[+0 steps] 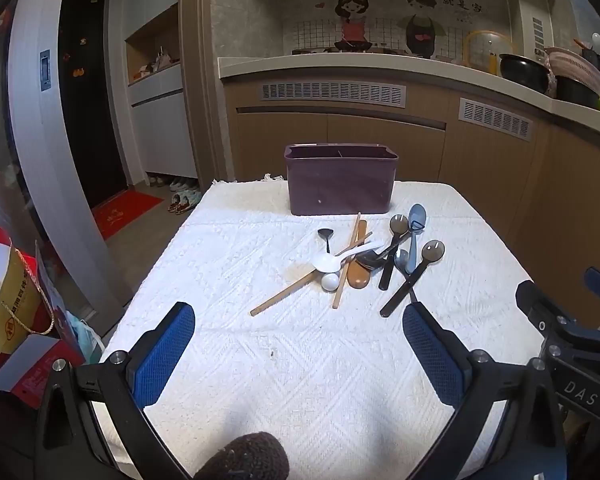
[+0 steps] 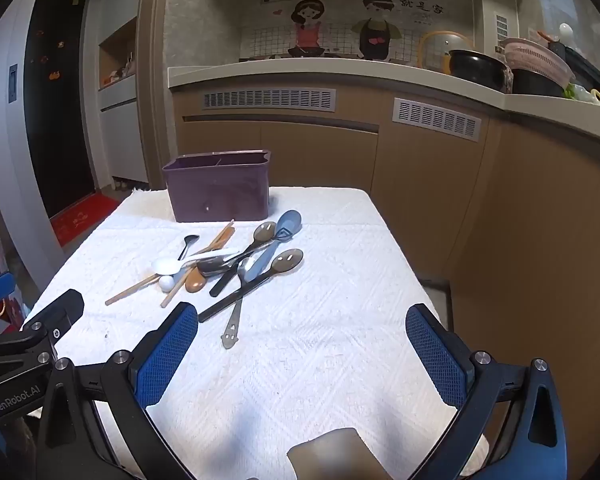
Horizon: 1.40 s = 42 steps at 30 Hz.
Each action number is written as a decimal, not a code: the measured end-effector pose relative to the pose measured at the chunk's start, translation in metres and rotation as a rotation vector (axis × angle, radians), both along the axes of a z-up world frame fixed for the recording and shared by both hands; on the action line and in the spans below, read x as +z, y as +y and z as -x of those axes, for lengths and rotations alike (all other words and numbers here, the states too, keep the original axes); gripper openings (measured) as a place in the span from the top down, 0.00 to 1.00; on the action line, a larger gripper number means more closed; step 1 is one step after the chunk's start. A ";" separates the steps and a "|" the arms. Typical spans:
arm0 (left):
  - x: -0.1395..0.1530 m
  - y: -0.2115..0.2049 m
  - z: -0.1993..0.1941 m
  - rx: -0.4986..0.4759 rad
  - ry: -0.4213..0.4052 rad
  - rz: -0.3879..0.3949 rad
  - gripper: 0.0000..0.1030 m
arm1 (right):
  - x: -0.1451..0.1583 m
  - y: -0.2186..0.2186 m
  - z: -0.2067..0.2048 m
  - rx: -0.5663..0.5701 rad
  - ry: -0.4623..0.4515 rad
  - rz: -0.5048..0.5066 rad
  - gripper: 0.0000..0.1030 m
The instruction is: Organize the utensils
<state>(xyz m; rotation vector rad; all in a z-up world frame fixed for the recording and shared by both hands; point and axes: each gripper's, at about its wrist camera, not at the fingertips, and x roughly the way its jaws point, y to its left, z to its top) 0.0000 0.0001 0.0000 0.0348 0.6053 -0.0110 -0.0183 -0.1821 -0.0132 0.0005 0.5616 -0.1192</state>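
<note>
A dark purple utensil holder (image 1: 340, 184) (image 2: 220, 190) stands at the far side of the table on a white cloth (image 1: 300, 360) (image 2: 320, 360). In front of it lies a pile of utensils: wooden chopsticks (image 1: 284, 294) (image 2: 132, 290), a white spoon (image 1: 332, 262) (image 2: 170, 266), a brown wooden spoon (image 1: 358, 276), dark slotted spoons (image 1: 414, 278) (image 2: 260, 274), a blue-grey spoon (image 1: 414, 236) (image 2: 284, 232) and a metal spoon (image 2: 236, 308). My left gripper (image 1: 300, 320) is open, short of the pile. My right gripper (image 2: 302, 320) is open too, nothing between its fingers.
A kitchen counter (image 1: 380, 66) with pots and a pink basket (image 2: 536, 60) runs behind the table. Gift bags and a red box (image 1: 24, 320) sit left of the table. A dark door (image 1: 88, 100) and red mat (image 1: 124, 212) lie at the far left.
</note>
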 end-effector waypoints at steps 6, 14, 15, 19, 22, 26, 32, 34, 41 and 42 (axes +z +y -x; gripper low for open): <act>-0.002 -0.002 0.000 0.003 0.000 0.002 0.00 | 0.000 -0.001 0.000 0.002 0.002 -0.002 0.00; 0.000 0.000 0.000 0.001 -0.002 0.003 0.00 | 0.000 0.000 0.000 0.001 0.003 -0.001 0.00; 0.000 0.000 0.001 0.001 -0.002 0.003 0.00 | 0.000 0.000 0.000 0.001 0.003 0.000 0.00; 0.000 0.000 0.001 0.001 0.000 0.001 0.00 | 0.000 -0.001 0.000 0.002 0.004 -0.001 0.00; 0.000 0.000 0.000 0.000 -0.002 0.003 0.00 | -0.001 -0.001 0.000 0.002 0.005 -0.001 0.00; 0.000 0.000 0.000 0.002 0.000 0.002 0.00 | -0.001 -0.001 -0.001 0.002 0.004 0.000 0.00; -0.003 0.006 -0.001 0.001 -0.002 0.003 0.00 | -0.001 -0.001 -0.001 0.002 0.004 0.000 0.00; -0.002 0.006 -0.001 0.001 -0.001 0.004 0.00 | -0.001 -0.001 -0.001 0.003 0.004 0.000 0.00; -0.003 0.008 -0.001 0.002 -0.002 0.005 0.00 | -0.001 -0.001 -0.001 0.003 0.005 -0.001 0.00; -0.003 0.008 -0.002 0.003 -0.002 0.005 0.00 | -0.001 -0.001 -0.001 0.002 0.004 -0.001 0.00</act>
